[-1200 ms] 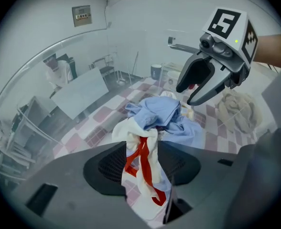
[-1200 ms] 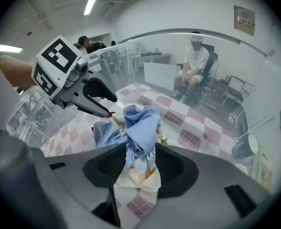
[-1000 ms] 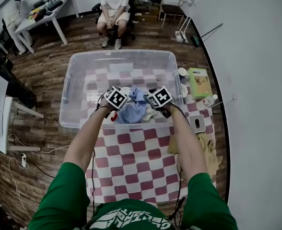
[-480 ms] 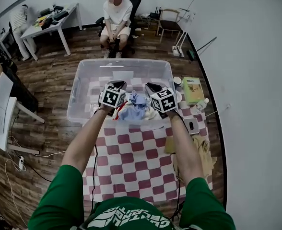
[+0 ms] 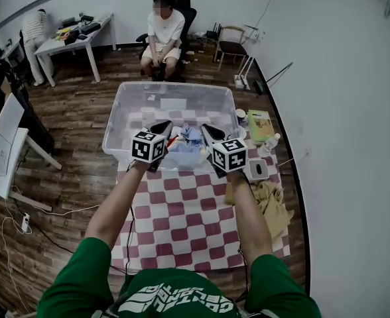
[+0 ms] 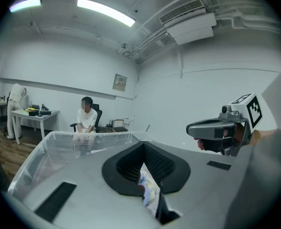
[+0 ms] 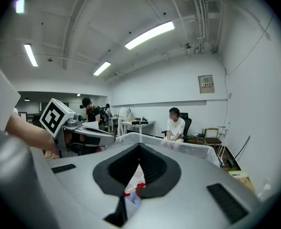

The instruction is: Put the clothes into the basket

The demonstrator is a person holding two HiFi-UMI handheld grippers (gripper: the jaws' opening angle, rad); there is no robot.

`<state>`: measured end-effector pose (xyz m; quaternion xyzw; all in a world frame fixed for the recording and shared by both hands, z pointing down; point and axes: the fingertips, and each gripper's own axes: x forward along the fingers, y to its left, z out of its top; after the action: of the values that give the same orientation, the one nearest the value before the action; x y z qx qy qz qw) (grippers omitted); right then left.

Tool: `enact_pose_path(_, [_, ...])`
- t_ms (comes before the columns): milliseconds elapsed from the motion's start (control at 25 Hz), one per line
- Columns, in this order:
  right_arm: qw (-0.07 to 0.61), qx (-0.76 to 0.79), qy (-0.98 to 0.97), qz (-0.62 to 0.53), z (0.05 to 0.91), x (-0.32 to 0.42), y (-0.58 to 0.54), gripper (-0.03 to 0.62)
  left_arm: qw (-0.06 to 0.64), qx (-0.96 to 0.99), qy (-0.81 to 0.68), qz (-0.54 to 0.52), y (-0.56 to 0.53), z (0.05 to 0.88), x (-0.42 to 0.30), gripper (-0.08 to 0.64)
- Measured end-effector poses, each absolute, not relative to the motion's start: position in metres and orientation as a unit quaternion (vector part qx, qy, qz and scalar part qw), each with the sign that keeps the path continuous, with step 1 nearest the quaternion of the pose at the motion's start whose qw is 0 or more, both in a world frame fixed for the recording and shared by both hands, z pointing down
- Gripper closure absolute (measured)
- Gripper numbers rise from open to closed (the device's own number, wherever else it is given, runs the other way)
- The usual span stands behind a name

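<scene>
A clear plastic basket [image 5: 119, 114] stands at the far end of the checkered table [image 5: 182, 211]. Blue and white clothes [image 5: 188, 141] lie heaped inside, near its front wall. Both grippers hover above that front edge, pointing nearly level at the far wall. My left gripper [image 5: 160, 125] is shut and holds nothing, and my right gripper [image 5: 205, 129] is the same. Both pairs of jaws have just been closing with nothing between them. In the left gripper view the pads meet [image 6: 143, 151], with the clothes [image 6: 148, 191] showing below. The right gripper view matches [image 7: 139, 150], clothes [image 7: 132, 193] beneath.
A tan garment [image 5: 269, 201] hangs over the table's right edge. A small white box [image 5: 256, 169], a bottle [image 5: 269, 143] and a green book [image 5: 260, 120] lie right of the basket. A person [image 5: 163, 35] sits on a chair beyond the basket.
Both grippers have lifted out of the basket and drawn back over its front rim. The blue garment they were down on a second ago stays in the basket.
</scene>
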<state>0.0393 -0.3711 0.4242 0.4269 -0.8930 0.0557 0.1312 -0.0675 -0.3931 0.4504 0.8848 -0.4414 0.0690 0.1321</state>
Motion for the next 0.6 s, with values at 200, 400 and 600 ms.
enact_pose_path(200, [0.121,0.428,-0.893,0.066,0.426,0.031,-0.312,0.584,0.128,0.893,-0.428,0.048,-0.334,0.441,-0.071,0.557])
enact_pose_path(400, [0.12,0.424,-0.895,0.075,0.437,0.016,-0.251,0.584,0.132,0.897,-0.419,0.039,-0.278,0.442,-0.079,0.557])
enact_pose_path(600, [0.118,0.422,-0.895,0.087,0.45,0.002,-0.196,0.584,0.139,0.901,-0.409,0.027,-0.228,0.448,-0.086,0.557])
